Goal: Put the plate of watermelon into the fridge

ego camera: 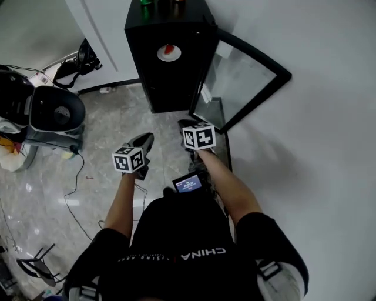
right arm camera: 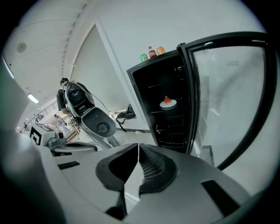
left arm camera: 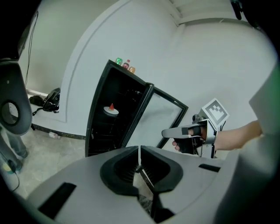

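A white plate with a red watermelon wedge [ego camera: 168,52] [left arm camera: 111,110] [right arm camera: 168,103] rests on a shelf inside the black fridge [ego camera: 167,70] [left arm camera: 114,113] [right arm camera: 166,109]. The fridge's glass door [ego camera: 244,79] [left arm camera: 164,120] [right arm camera: 229,87] stands swung open to the right. Both grippers hang in front of the fridge, well away from it. My left gripper [ego camera: 145,141] [left arm camera: 139,164] is shut with nothing in it. My right gripper [ego camera: 189,124] [right arm camera: 138,159] is also shut and empty; it shows in the left gripper view [left arm camera: 168,132].
Several drink bottles [ego camera: 160,6] [left arm camera: 125,64] [right arm camera: 152,53] stand on the fridge top. At the left stands a grey and black machine [ego camera: 53,117] [right arm camera: 89,116] with a cable [ego camera: 76,176] across the marble floor. White wall at the right. A black bag [ego camera: 73,64] lies by the wall.
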A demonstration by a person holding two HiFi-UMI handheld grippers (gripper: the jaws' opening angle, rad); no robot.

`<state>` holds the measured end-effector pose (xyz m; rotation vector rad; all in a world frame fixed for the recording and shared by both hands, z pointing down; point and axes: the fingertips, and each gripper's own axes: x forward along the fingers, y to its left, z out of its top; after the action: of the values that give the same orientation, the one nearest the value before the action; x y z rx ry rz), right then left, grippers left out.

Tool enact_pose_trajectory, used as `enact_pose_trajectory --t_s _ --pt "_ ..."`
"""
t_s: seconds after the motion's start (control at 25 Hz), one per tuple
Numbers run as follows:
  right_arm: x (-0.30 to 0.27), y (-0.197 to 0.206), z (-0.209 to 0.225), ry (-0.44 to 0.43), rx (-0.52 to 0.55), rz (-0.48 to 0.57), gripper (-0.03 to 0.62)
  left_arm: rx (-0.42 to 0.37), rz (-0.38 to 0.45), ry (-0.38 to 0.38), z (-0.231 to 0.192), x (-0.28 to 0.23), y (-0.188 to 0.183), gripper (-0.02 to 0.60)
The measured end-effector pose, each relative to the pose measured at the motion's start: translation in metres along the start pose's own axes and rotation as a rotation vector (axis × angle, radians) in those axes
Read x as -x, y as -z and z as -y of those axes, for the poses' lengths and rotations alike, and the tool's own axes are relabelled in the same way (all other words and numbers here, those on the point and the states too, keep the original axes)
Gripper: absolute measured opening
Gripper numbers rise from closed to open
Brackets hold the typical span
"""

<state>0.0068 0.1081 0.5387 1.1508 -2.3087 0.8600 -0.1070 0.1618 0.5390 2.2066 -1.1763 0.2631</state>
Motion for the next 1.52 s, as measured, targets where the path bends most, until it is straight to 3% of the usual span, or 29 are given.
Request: enact_pose_trajectory --t_s 0.24,0.48,0.88,1.52 --pt "0.029 0.031 -0.011 -0.019 0.027 0.011 0.02 -0.025 -0.004 0.025 0.026 0.009 0.017 0.026" --pt "0.059 0.032 0.001 -0.014 0.081 0.014 0.021 -0.018 0.012 0.031 0.058 -0.003 0.013 0.025" --pt "0.084 0.031 0.024 -0.06 0.087 0.043 0.017 -0.094 0.066 0.017 0.108 -0.016 0.001 0.012" --pt "0.094 0.025 0.018 -0.072 0.145 0.07 0.017 -0.128 0.018 0.014 0.117 -0.021 0.016 0.012"
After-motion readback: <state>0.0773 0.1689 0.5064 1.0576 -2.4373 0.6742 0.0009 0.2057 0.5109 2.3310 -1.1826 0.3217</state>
